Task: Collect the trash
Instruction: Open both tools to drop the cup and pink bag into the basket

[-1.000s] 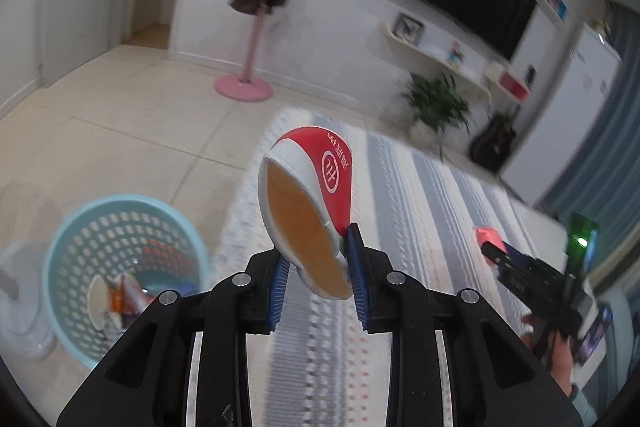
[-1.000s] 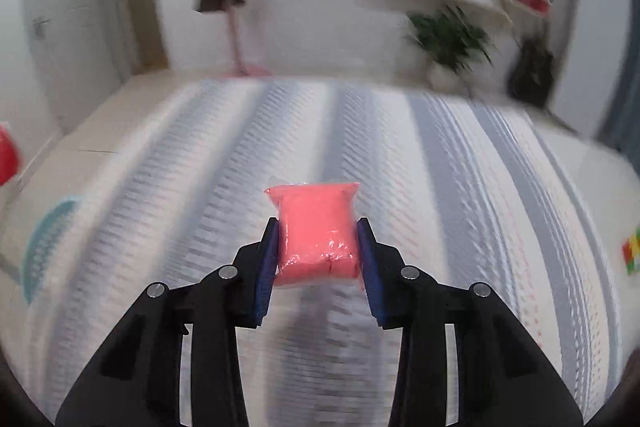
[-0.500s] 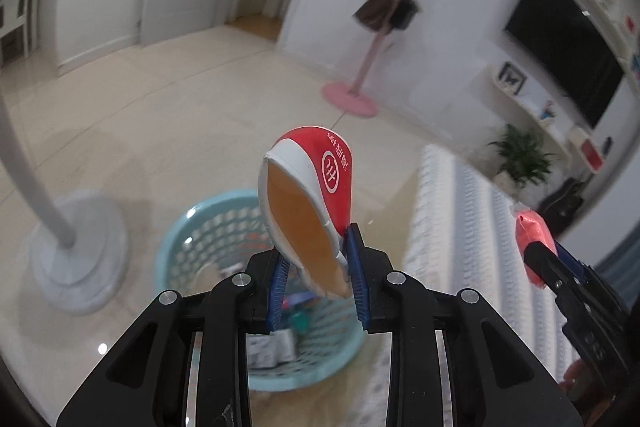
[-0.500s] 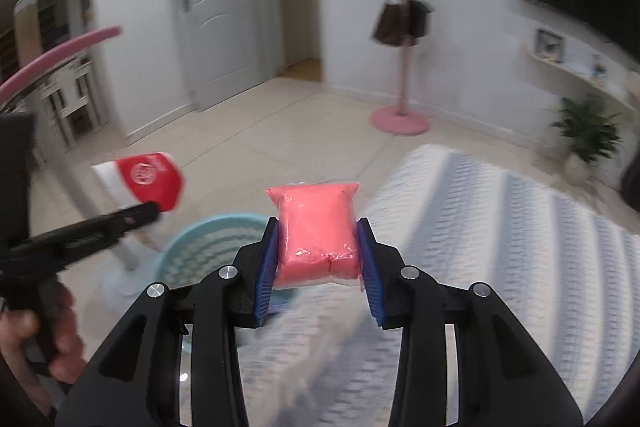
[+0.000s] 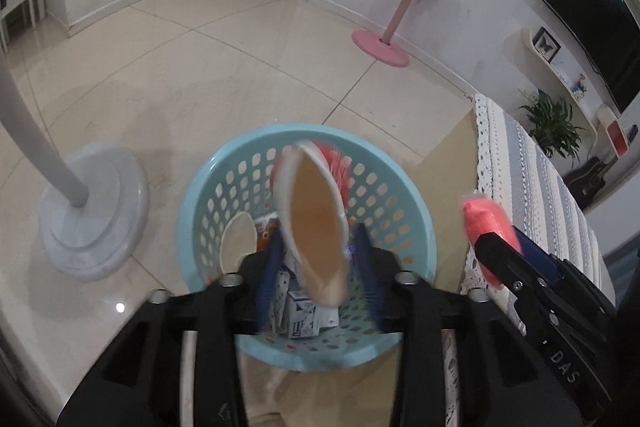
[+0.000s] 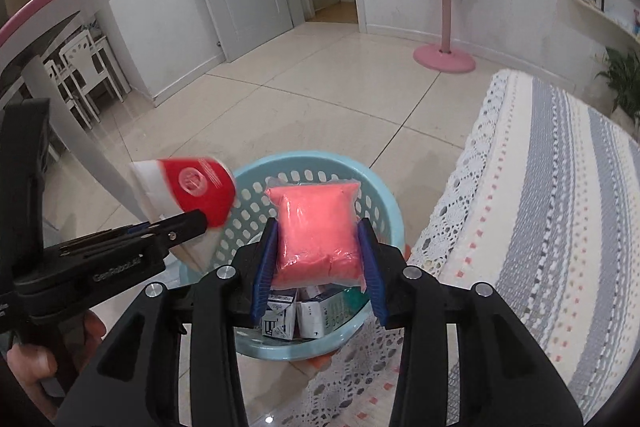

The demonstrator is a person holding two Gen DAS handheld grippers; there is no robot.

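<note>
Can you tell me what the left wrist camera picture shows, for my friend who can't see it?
A squashed red and white paper cup, blurred, sits between the left gripper fingers, right above a light blue basket holding small cartons. At the right, the right gripper holds a pink packet.
</note>
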